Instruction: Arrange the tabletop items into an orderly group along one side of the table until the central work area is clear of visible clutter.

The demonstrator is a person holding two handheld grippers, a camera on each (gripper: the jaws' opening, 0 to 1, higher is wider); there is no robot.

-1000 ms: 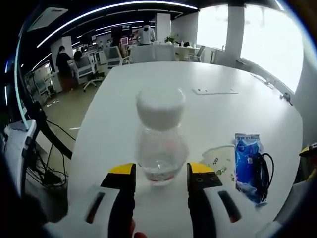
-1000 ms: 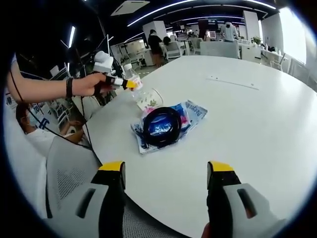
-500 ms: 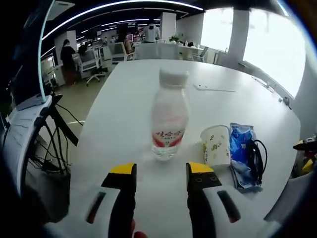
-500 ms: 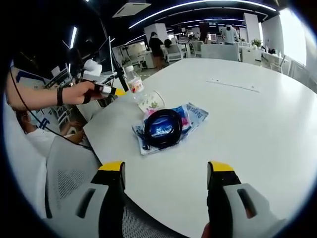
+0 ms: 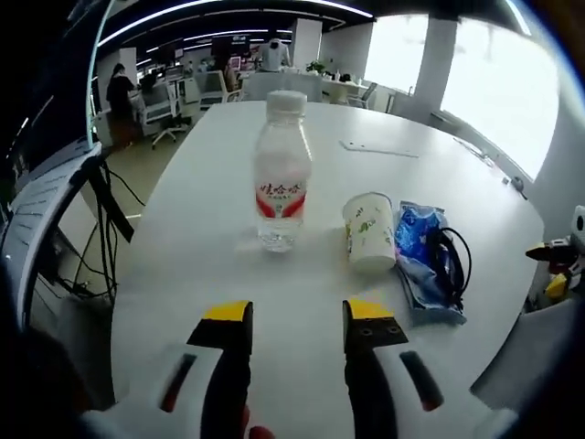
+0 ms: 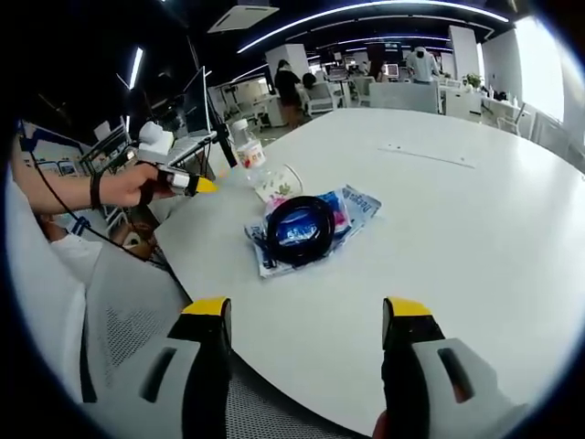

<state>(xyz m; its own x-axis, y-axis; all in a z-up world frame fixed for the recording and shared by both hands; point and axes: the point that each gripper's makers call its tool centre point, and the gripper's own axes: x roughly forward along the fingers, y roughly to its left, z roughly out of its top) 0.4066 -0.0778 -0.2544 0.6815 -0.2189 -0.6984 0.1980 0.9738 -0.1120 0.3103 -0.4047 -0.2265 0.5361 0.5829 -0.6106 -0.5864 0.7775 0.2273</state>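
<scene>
White worktop [image 5: 210, 219]: wide, round-edged and matte, set in an open office.
Bottle [image 5: 281, 174]: stood upright near the worktop edge, just beside the paper cup [image 5: 370, 233].
Blue packet [image 5: 422, 261]: laid beside the cup, a black cable [image 6: 300, 229] coiled on it.
Left tongs [image 5: 291, 315]: held apart, empty, short of the bottle.
Right tongs [image 6: 306, 315]: held apart, empty.
Advice: the row is best kept tight at this edge, the bottle left untouched.

Open-plan office: desks [image 5: 174, 96], swivel chairs [image 5: 169, 137], strip ceiling lights [image 6: 366, 11].
</scene>
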